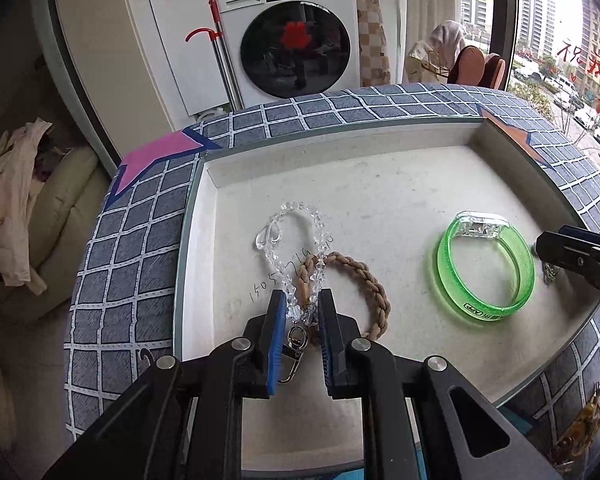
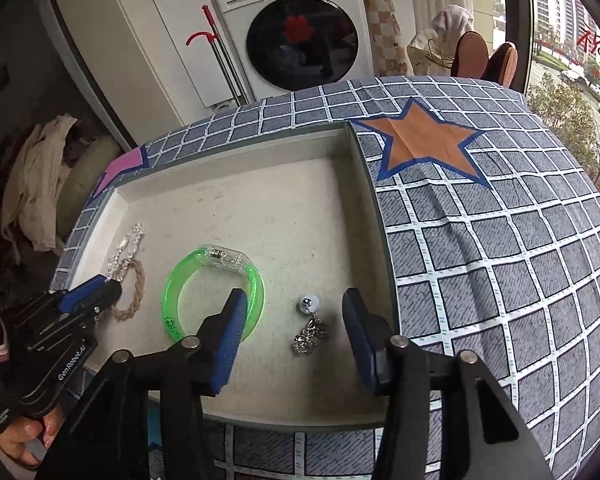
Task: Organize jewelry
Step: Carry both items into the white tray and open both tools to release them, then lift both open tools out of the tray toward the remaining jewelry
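A white tray [image 1: 340, 136] lies on the checked table. My left gripper [image 1: 302, 300] is shut on the clear bead strand [image 1: 300, 208] near its metal clasp [image 1: 294, 344]. One end of the brown braided bracelet [image 1: 374, 284] also sits between its pads. The rest of the strand lies looped on the tray floor. To the right lies a green bangle [image 1: 444, 264]. In the right wrist view my right gripper [image 2: 294, 296] stands open low over the tray [image 2: 260, 200]. A silver chain with a small bell [image 2: 310, 328] lies loose between its fingers, and the green bangle [image 2: 172, 292] is just left of them.
The checked cloth carries an orange star [image 2: 428, 140] right of the tray and a pink one [image 1: 156, 152] at its far left corner. A washing machine [image 1: 292, 40] stands behind the table. A hand [image 2: 28, 436] holds the left gripper [image 2: 112, 286]. A gold ornament [image 1: 580, 432] lies near the front edge.
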### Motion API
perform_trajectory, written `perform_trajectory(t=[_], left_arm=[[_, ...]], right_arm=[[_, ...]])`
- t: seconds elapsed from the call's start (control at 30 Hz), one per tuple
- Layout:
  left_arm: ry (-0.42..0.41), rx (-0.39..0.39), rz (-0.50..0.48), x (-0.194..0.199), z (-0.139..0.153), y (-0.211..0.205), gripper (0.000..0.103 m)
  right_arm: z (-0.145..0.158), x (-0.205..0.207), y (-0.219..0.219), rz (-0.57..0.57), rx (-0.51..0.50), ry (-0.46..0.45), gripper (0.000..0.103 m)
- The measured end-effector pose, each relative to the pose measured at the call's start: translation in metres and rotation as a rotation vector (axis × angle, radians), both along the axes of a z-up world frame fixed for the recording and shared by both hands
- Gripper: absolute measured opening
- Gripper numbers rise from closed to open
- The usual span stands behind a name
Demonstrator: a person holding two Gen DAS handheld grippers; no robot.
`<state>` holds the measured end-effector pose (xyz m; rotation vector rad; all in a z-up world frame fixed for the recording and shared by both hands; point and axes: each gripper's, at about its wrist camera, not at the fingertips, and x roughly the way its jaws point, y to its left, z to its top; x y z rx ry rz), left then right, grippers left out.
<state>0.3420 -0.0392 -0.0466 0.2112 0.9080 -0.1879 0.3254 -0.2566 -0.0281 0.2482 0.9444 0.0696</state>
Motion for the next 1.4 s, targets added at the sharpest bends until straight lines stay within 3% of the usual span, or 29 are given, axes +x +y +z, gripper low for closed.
perform_trajectory(t=[0.07,0.17,0.23,0.5,0.73,0.8,0.93,1.13,1.4], left_arm=[[-0.002,0.000,-0.001,-0.001,0.002,0.000,0.038],[-0.013,-0.019,0.004,-0.002,0.006,0.002,0.103],[-0.059,-0.036,0.009,-0.006,0.013,0.004,0.103],[-0.094,-0.037,0.017,-0.017,0.029,0.007,0.103],[-0.101,-0.076,0.025,-0.045,0.043,0.024,0.103],[-0.093,-0.074,0.012,-0.054,0.044,0.027,0.103],[-0.074,-0.067,-0.019,-0.074,0.043,0.032,0.103],[-0.121,-0.005,-0.035,-0.105,0.040,0.041,0.103],[-0.071,-0.008,-0.122,-0.139,0.026,0.050,0.103]], right_arm=[[0.006,-0.006,-0.005,-0.010,0.051,-0.017,0.060],[0.014,-0.017,-0.013,-0.030,0.106,-0.050,0.066],[0.019,-0.025,-0.017,-0.039,0.119,-0.066,0.068],[0.027,-0.050,-0.027,-0.065,0.170,-0.073,0.081],[0.036,-0.079,-0.027,-0.061,0.206,-0.093,0.085],[0.040,-0.089,-0.025,-0.060,0.201,-0.109,0.103],[0.048,-0.107,-0.018,-0.051,0.156,-0.153,0.103],[0.053,-0.128,-0.016,-0.043,0.159,-0.191,0.103],[0.052,-0.143,-0.007,0.018,0.071,-0.126,0.103]])
